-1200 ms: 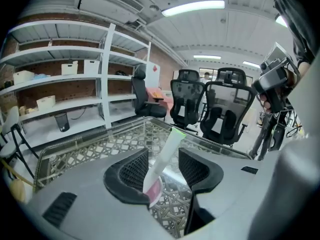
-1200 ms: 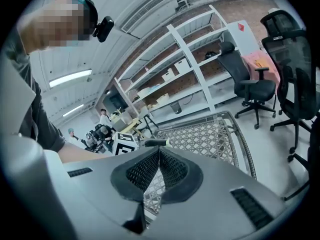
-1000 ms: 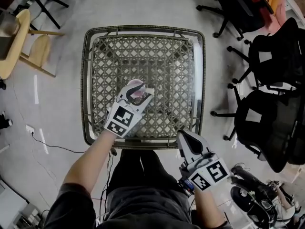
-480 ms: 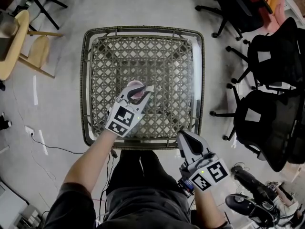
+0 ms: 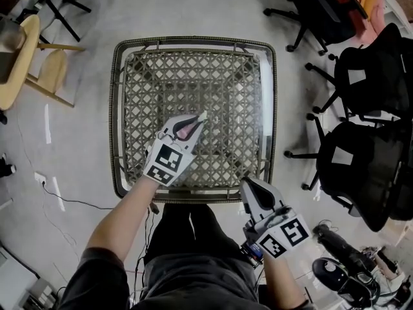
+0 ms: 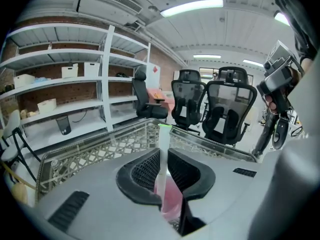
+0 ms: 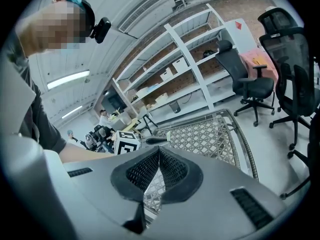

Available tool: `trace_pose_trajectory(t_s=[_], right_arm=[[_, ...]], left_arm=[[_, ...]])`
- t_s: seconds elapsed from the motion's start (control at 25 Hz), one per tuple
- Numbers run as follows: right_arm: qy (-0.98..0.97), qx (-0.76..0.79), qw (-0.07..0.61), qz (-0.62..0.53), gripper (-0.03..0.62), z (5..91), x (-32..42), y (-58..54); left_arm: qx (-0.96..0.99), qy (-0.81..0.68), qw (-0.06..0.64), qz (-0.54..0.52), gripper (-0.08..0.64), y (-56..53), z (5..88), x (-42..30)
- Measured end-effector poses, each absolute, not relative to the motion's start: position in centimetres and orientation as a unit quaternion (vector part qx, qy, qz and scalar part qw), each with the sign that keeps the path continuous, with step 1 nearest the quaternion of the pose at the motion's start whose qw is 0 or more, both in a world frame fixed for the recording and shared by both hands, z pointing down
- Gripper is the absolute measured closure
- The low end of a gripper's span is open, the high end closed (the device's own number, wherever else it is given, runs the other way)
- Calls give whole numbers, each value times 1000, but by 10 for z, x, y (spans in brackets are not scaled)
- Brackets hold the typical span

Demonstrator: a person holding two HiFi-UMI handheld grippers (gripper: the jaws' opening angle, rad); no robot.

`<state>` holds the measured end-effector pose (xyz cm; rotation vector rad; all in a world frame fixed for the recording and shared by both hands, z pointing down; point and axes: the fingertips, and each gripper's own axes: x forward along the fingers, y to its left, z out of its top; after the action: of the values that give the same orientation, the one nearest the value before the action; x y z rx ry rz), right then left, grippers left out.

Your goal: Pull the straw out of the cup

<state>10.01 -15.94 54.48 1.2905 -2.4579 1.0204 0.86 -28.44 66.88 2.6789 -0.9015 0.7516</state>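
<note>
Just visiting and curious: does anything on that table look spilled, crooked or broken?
Nothing stands out. The pink cup sits upright on the table, its straw rising between the jaws of the left gripper, which have just been closing.

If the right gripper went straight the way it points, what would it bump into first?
The right gripper would probably hit the wicker table near its closest edge first, though depth is unclear.

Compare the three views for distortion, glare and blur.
Head view: sharp, evenly lit, with a pale glare streak on the table. Left gripper view: fisheye bends the shelves, ceiling light blown out, corners dark. Right gripper view: same fisheye, one mosaic patch.
</note>
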Motion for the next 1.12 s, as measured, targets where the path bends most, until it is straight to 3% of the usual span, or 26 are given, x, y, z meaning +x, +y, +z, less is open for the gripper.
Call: trace_pose_trajectory(t_s=[1.12], right_arm=[[-847,432,62,303,580,498,88,-155]], left_arm=[[914,-336,57,220,508,-294,584,-5]])
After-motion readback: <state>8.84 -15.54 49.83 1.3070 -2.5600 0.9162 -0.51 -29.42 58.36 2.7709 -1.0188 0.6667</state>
